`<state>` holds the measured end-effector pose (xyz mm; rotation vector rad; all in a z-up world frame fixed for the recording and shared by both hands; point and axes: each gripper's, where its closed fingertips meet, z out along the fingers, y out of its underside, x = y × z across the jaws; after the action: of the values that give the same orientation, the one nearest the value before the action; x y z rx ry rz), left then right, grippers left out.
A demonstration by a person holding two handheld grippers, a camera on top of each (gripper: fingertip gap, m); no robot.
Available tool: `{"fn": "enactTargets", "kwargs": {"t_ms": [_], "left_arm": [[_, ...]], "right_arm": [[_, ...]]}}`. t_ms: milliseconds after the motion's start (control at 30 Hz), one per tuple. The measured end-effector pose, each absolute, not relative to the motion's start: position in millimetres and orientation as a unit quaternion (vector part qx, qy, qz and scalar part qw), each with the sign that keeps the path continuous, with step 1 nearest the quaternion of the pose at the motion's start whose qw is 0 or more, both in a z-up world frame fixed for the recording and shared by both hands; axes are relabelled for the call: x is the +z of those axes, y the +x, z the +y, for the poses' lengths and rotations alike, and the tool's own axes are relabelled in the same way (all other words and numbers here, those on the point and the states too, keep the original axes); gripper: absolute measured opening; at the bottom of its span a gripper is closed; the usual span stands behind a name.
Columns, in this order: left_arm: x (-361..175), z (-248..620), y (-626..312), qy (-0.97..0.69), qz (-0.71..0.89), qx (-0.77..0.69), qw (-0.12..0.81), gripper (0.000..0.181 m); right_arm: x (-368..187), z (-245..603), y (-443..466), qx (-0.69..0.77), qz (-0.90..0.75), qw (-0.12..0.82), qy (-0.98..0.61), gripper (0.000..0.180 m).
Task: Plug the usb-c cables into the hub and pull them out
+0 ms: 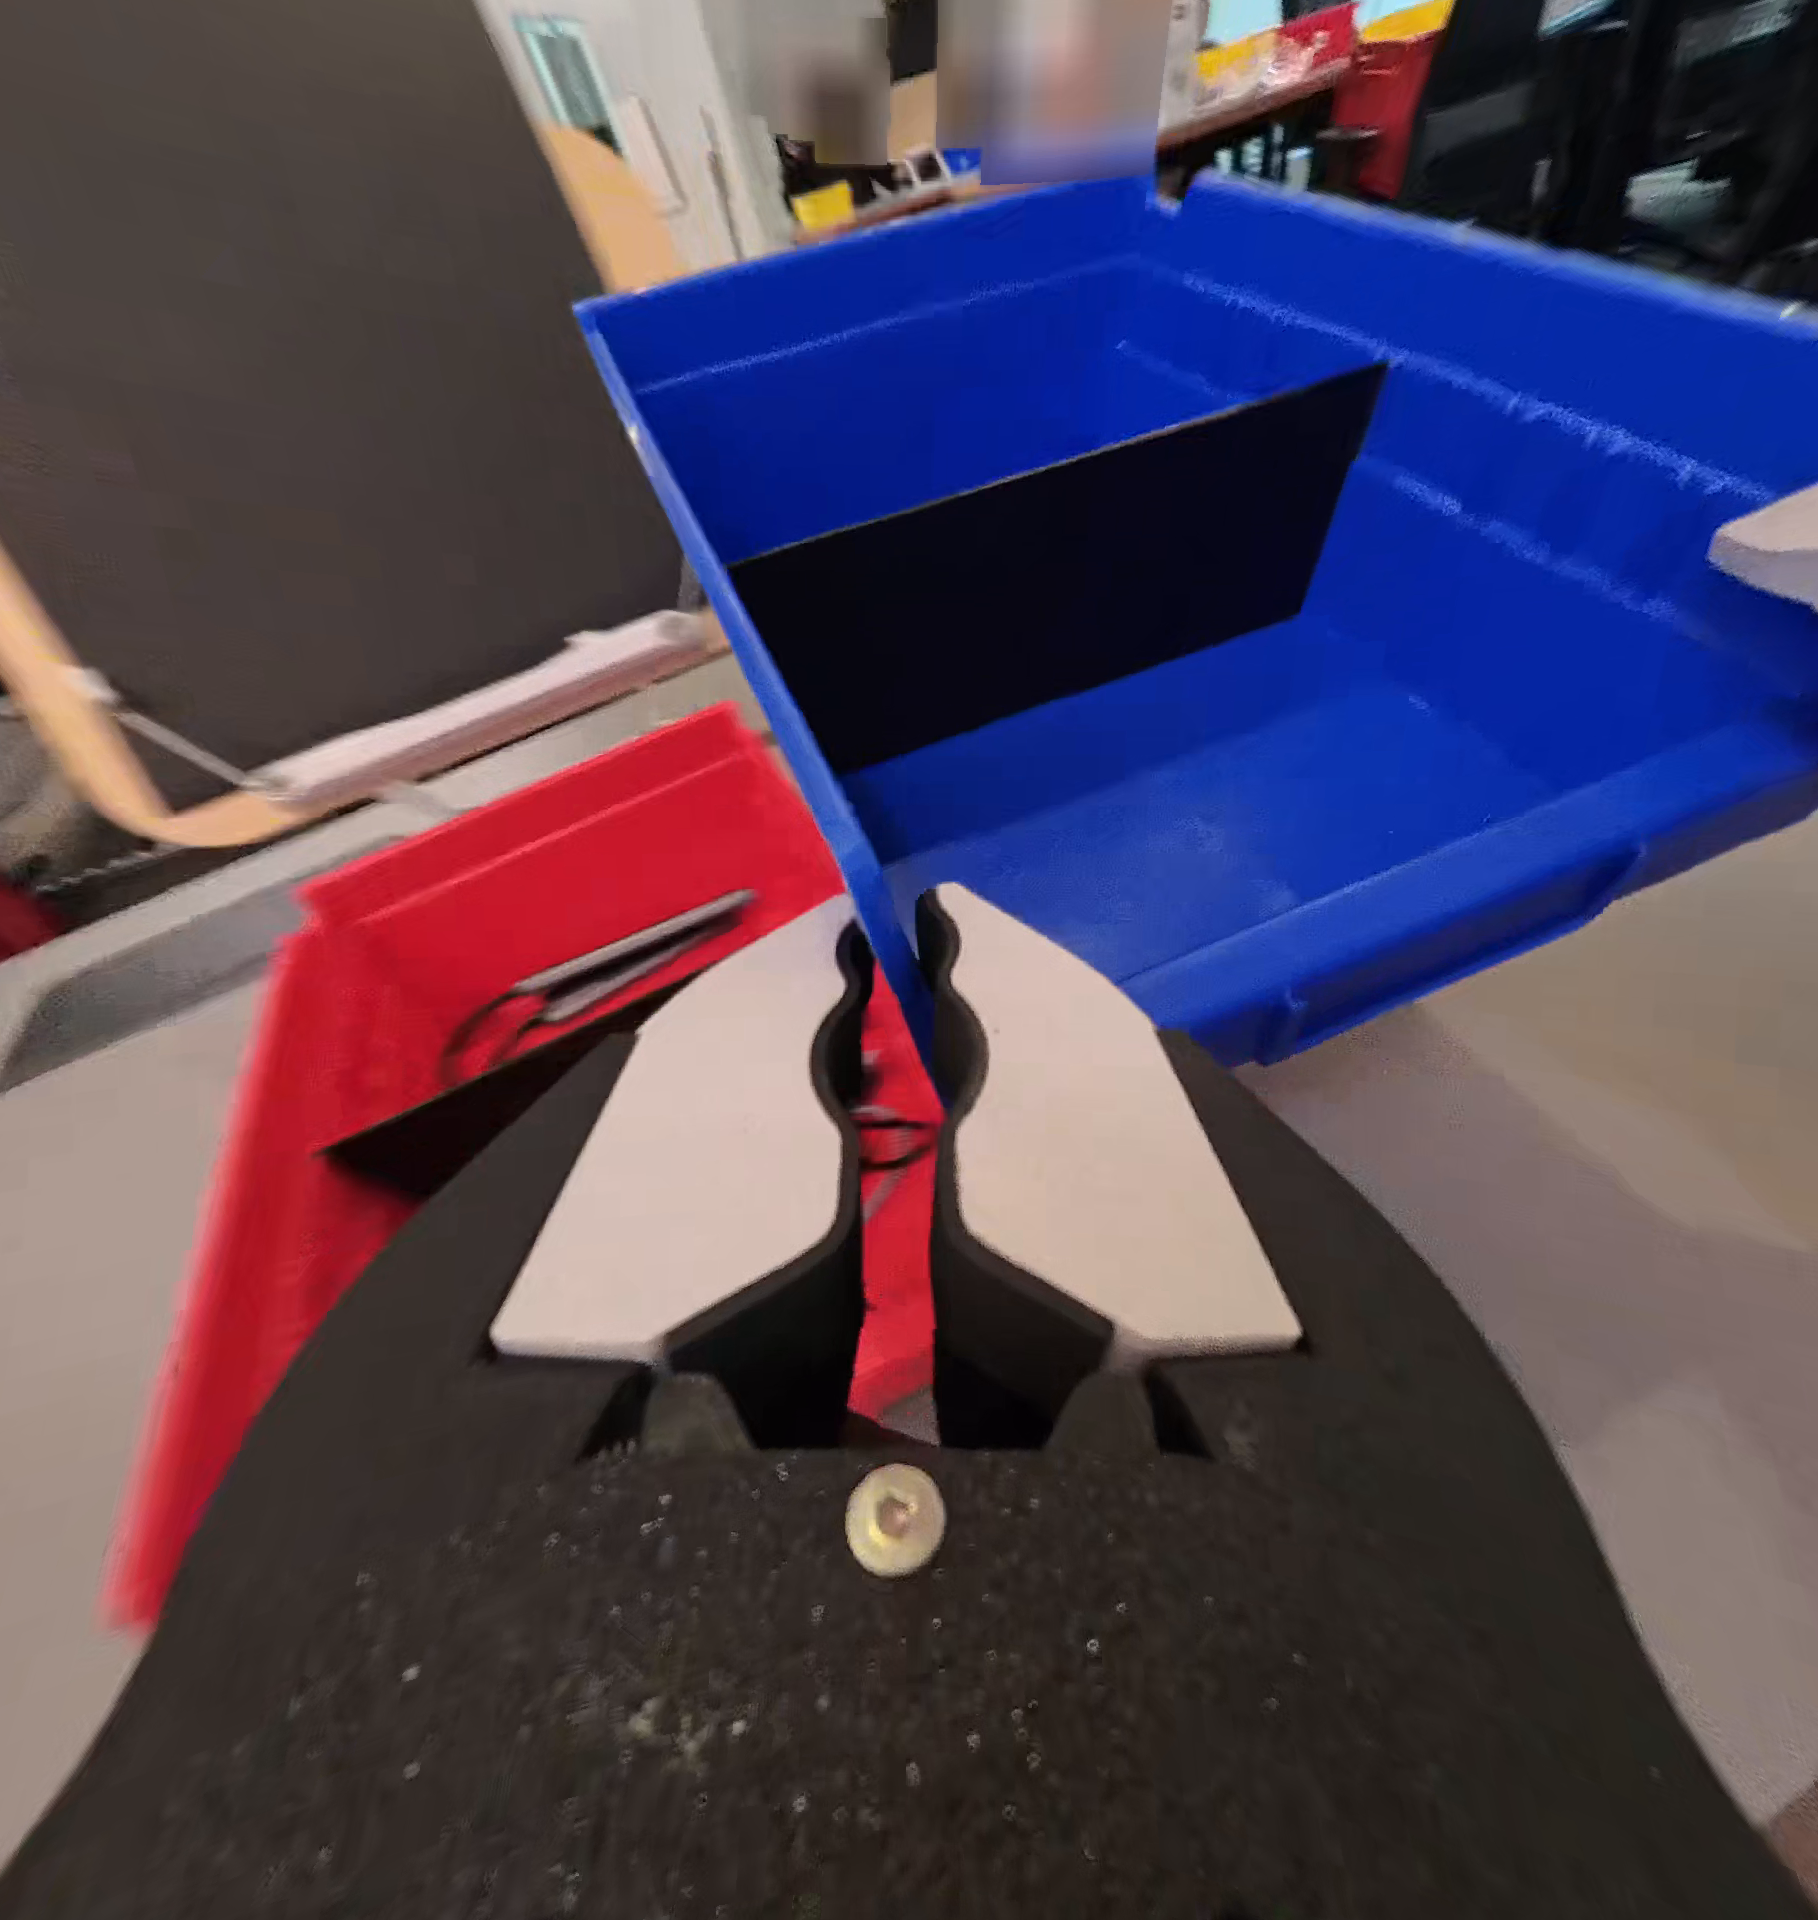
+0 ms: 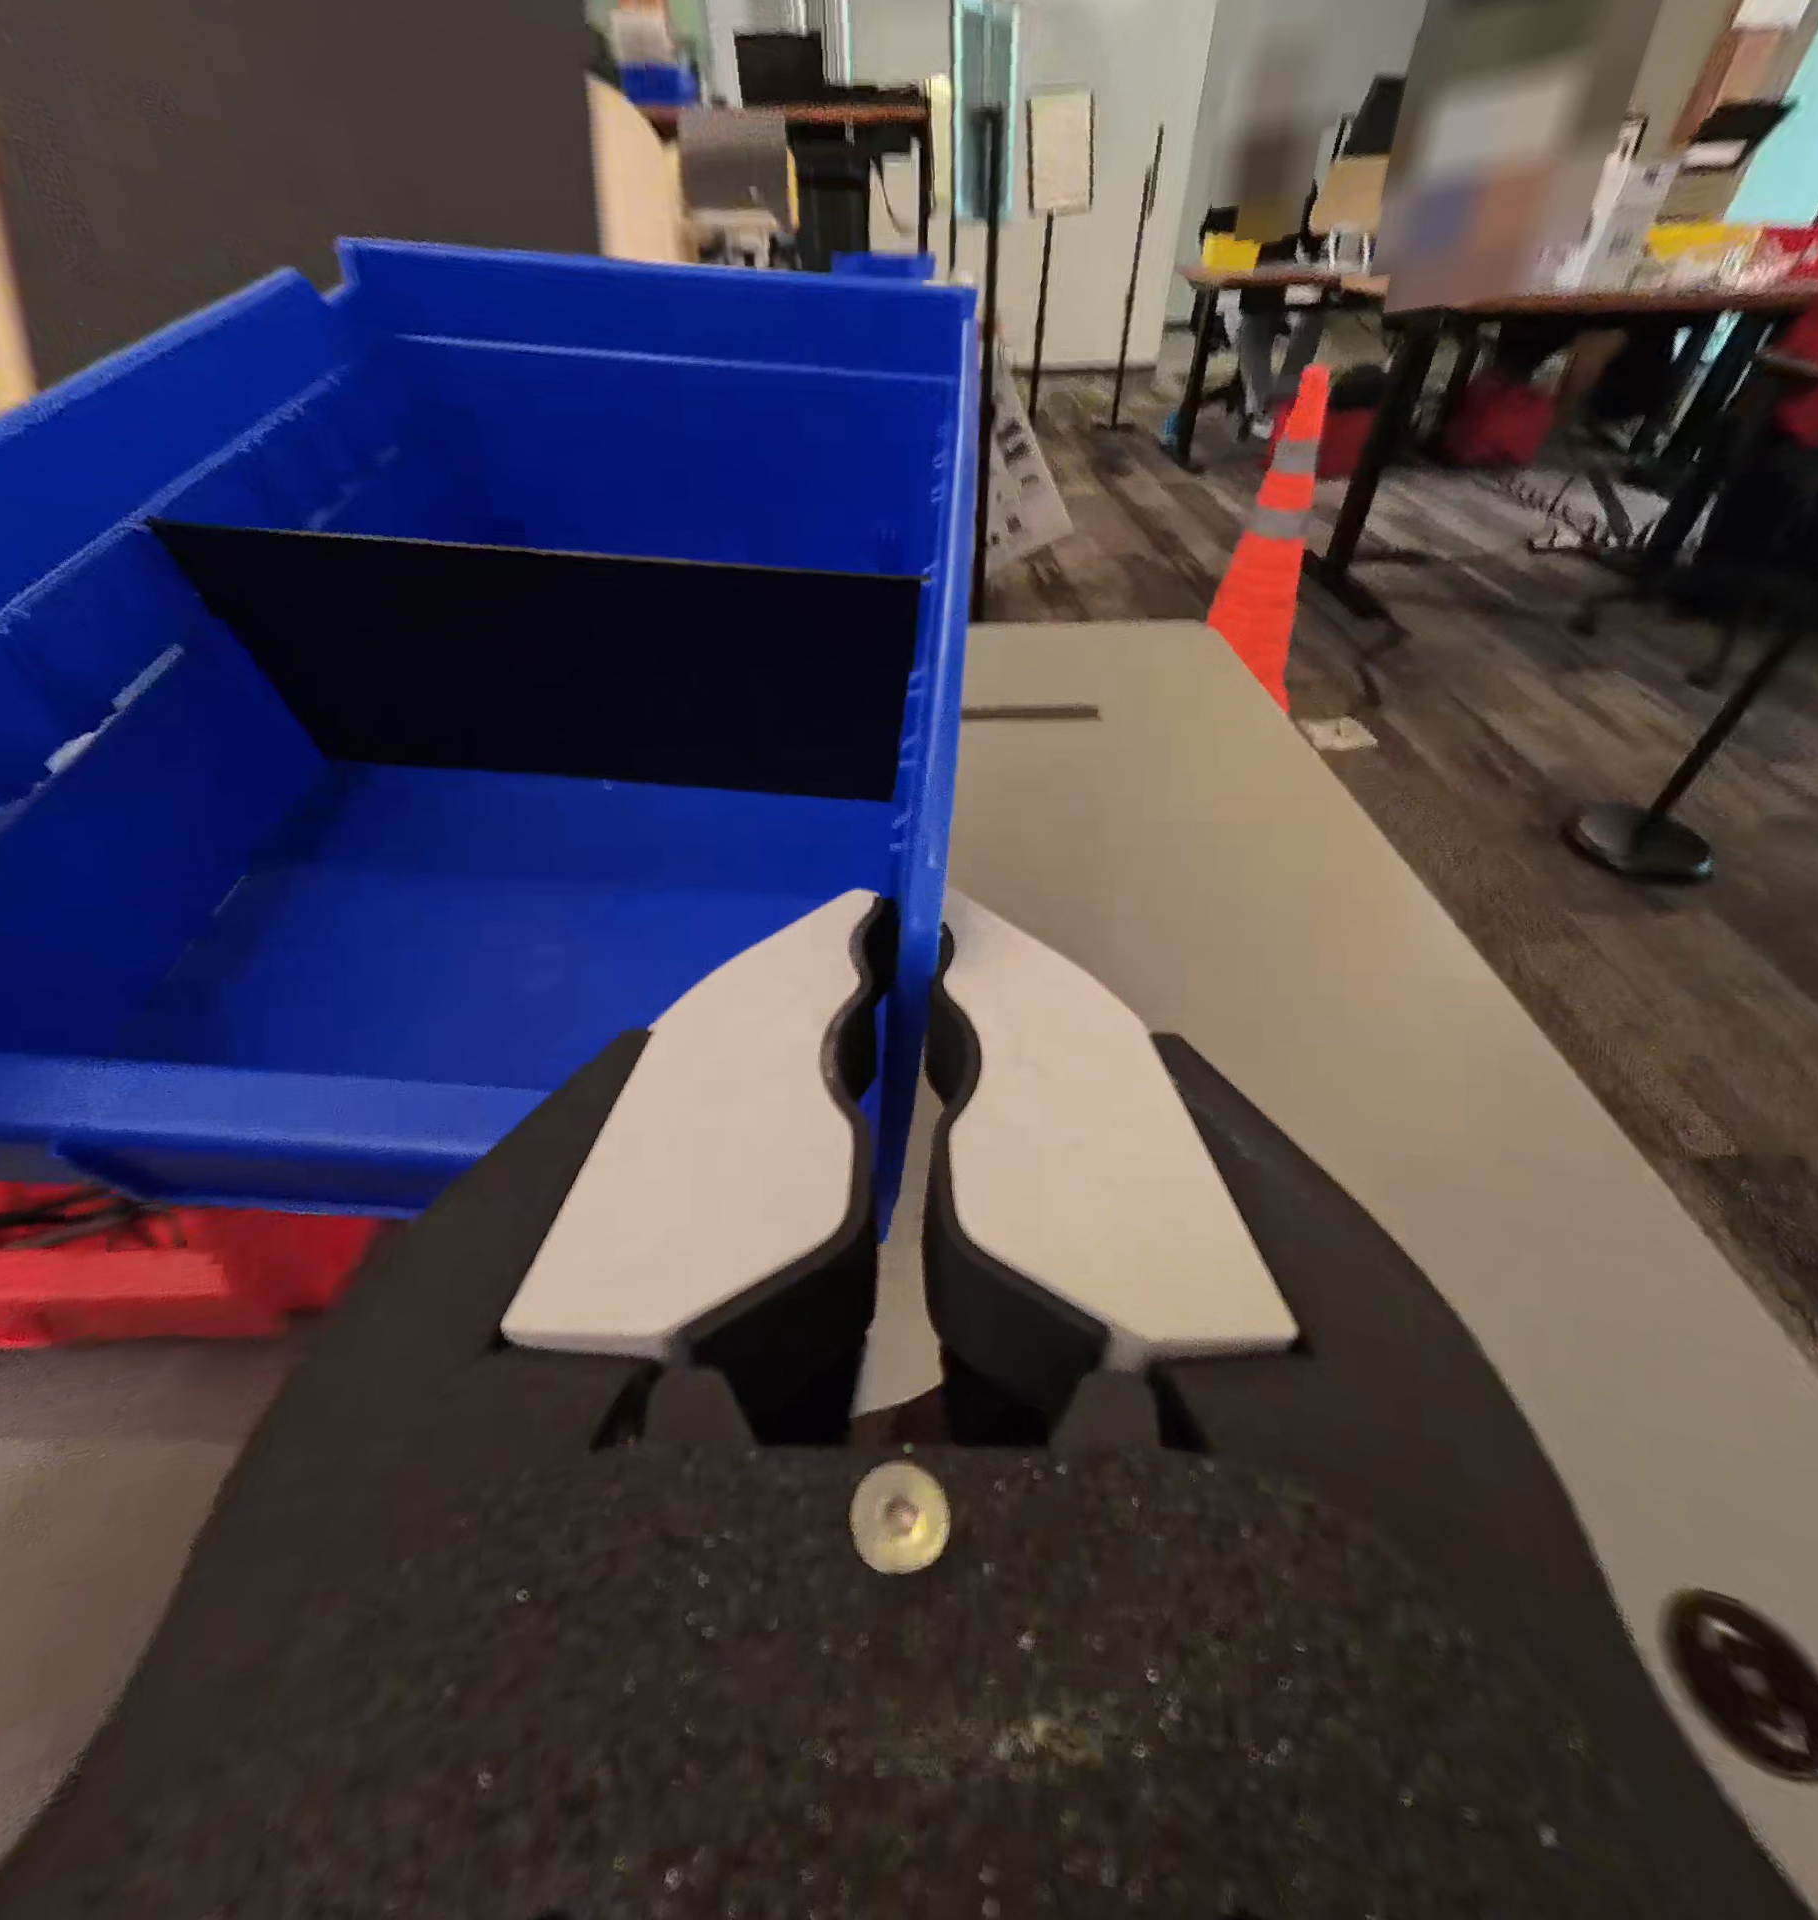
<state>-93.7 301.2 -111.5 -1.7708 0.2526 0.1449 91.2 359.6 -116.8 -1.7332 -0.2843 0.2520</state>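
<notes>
L gripper (image 1: 897, 935) is clamped on the left side wall of the blue bin (image 1: 1248, 831); R gripper (image 2: 910, 935) is clamped on its right side wall, so the bin hangs between the two, tilted in the left wrist view. No hub or usb-c cables can be made out w/ certainty. Only the left wrist view looks into the red bin (image 1: 531, 935), below and left of the blue bin: it holds a black divider and a blurred scissor-like tool (image 1: 614, 971), plus thin dark wires seen thru the finger gap. That view also catches the other gripper's grey tip at the blue bin's far right wall. Only the right wrist view shows an orange cone (image 2: 1274, 520) on the floor right of the blue bin, a stanchion base, desks behind. The blue bin's long axis runs away from both cams; a black divider (image 2: 572, 655) crosses it. Under the blue bin: grey tabletop (image 2: 1248, 883), wood-look floor beyond.
</notes>
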Motion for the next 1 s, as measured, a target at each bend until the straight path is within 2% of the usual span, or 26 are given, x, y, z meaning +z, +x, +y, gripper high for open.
{"fn": "enactTargets", "kwargs": {"t_ms": [233, 467, 500, 533, 667, 733, 800, 867, 1000], "left_arm": [[-191.0, 348.6, -5.4, -0.813, 0.118, 0.027, 0.57, 0.006], [-219.5, 354.5, 9.4, -0.832, 0.115, -0.003, 0.542, 0.01], [-226.2, 355.6, 9.7, -0.84, 0.115, -0.015, 0.531, 0.013], [-228.1, 355.8, 14.1, -0.84, 0.129, -0.034, 0.526, 0.024], [-230.4, 348.6, 24.0, -0.858, 0.175, -0.062, 0.478, 0.046], [-224.6, 338.6, 27.4, -0.858, 0.192, -0.098, 0.467, 0.046], [-212.1, 318.5, 22.1, -0.843, 0.194, -0.139, 0.482, 0.044], [-204.6, 289.1, 12.6, -0.829, 0.185, -0.188, 0.493, 0.04], [-189.0, 247.4, -60.9, -0.813, 0.16, -0.152, 0.539, 0.036]], "right_arm": [[-195.1, 392.4, 180.8, 0.1, -0.109, 0.545, -0.825, 0.003], [-213.2, 415.9, 190.2, 0.111, -0.094, 0.534, -0.833, 0.002], [-219.5, 417.4, 189.0, 0.101, -0.101, 0.523, -0.84, 0.003], [-223.9, 419.0, 189.5, 0.086, -0.105, 0.518, -0.845, 0.004], [-224.3, 421.3, 190.4, 0.079, -0.097, 0.523, -0.843, 0.006], [-224.7, 420.9, 190.7, 0.082, -0.087, 0.525, -0.843, 0.008], [-218.5, 417.7, 195.1, 0.068, -0.078, 0.532, -0.84, 0.023], [-201.6, 411.6, 201.1, 0.036, -0.074, 0.561, -0.824, 0.028], [-159.2, 395.7, 198.3, -0.049, -0.09, 0.616, -0.781, 0.033]]}}
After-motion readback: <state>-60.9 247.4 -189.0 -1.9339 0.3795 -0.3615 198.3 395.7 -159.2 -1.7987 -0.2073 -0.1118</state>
